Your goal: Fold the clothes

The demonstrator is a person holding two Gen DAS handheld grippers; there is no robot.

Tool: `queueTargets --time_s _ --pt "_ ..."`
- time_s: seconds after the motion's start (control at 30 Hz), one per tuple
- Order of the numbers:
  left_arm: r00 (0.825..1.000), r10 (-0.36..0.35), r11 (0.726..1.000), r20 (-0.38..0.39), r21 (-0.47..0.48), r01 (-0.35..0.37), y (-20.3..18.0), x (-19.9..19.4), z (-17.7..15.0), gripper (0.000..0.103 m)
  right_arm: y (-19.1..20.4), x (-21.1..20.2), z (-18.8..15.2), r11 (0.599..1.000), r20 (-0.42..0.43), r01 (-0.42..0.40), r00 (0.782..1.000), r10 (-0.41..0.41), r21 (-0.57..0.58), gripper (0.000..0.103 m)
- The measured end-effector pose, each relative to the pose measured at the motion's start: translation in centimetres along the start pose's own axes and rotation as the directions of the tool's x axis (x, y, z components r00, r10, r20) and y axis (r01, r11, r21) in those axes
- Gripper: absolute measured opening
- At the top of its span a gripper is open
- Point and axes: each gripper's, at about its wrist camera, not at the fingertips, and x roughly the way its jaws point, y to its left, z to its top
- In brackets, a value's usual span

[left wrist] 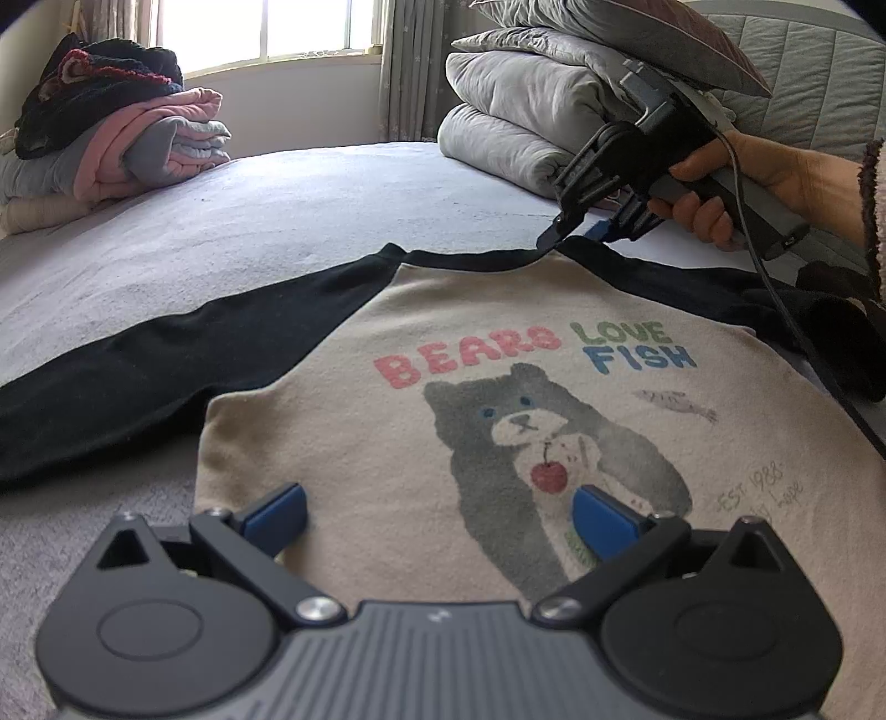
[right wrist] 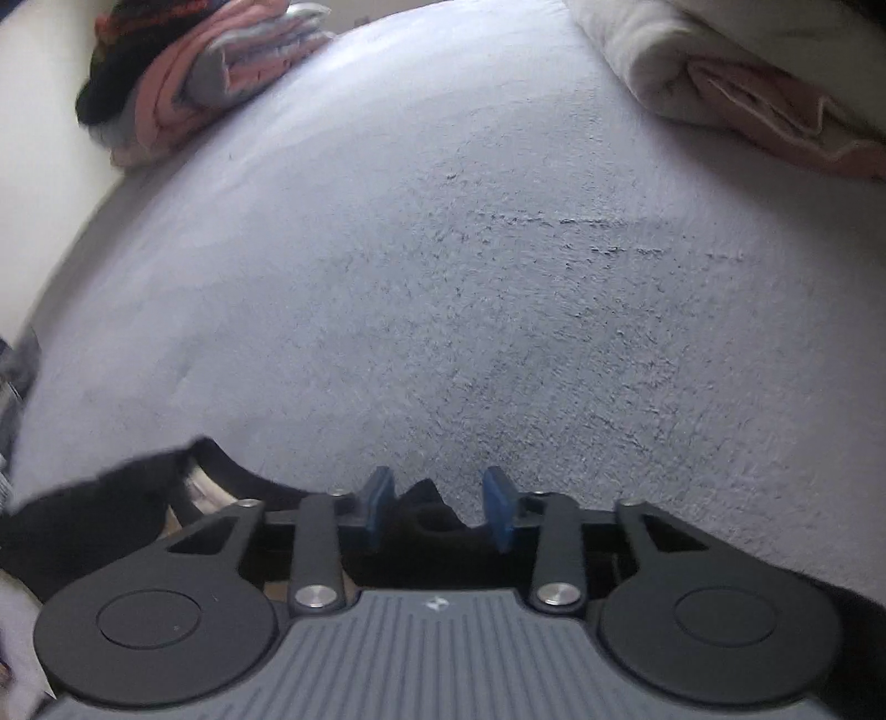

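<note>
Right now we have a cream sweatshirt (left wrist: pixel 498 343) with black sleeves spread flat on the bed (left wrist: pixel 266 221), its front showing a grey bear under the words BEARS LOVE FISH. Our left hand-held gripper (left wrist: pixel 440 515) hovers low over the bottom part of that front, jaws spread wide apart, with the blue pads (left wrist: pixel 277 518) on either side of the bear print and nothing pinched between them. Ahead of it and to the right, our right hand-held gripper (left wrist: pixel 578 232) is tipped downward at the black neckband (left wrist: pixel 476 260) on the far edge of the sweatshirt, with a hand (left wrist: pixel 736 188) wrapped around its handle. In the right wrist view its jaws (right wrist: pixel 440 509) stand partly closed, and a bunched fold of black fabric sits up between the two blue pads; we cannot tell whether the pads are pressing on it yet. Beyond that gripper the pale blue-grey bed cover stretches away bare. Far off to the left of both grippers sits a pile of folded clothes (left wrist: pixel 127 138) in pink, grey and dark knit. To the right, behind the right gripper, lie stacked grey quilts (left wrist: pixel 531 111) with a pillow on top. A window (left wrist: pixel 266 27) with curtains stands past the far side of the bed.
</note>
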Motion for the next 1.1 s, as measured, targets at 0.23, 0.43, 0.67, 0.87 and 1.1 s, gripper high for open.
queueTargets --time_s 0.23,0.43,0.67,0.87,1.1 --pt "1.000 0.004 1.000 0.000 0.005 -0.004 -0.1 0.1 0.0 0.103 0.3 -1.9 -1.4 0.996 0.246 -0.035 0.968 0.054 -0.078 0.000" --pt "1.000 0.007 1.000 0.001 0.010 -0.007 -0.1 0.1 -0.1 0.103 0.1 -0.8 -2.7 0.997 0.269 0.024 0.963 -0.004 -0.070 0.007" --pt "1.000 0.010 1.000 0.001 0.013 -0.010 -0.1 0.1 -0.1 0.103 -0.1 -1.1 -1.8 0.999 0.184 -0.027 0.982 0.034 -0.040 0.046" --pt "1.000 0.010 1.000 0.002 0.013 -0.010 -0.1 0.0 -0.1 0.103 2.7 -0.2 -3.8 0.973 0.222 0.027 0.975 0.025 -0.228 0.013" --pt "1.000 0.013 1.000 0.003 0.018 -0.014 -0.2 0.0 -0.2 0.103 3.1 1.3 -7.1 0.959 0.425 0.177 0.903 -0.068 -0.222 0.014"
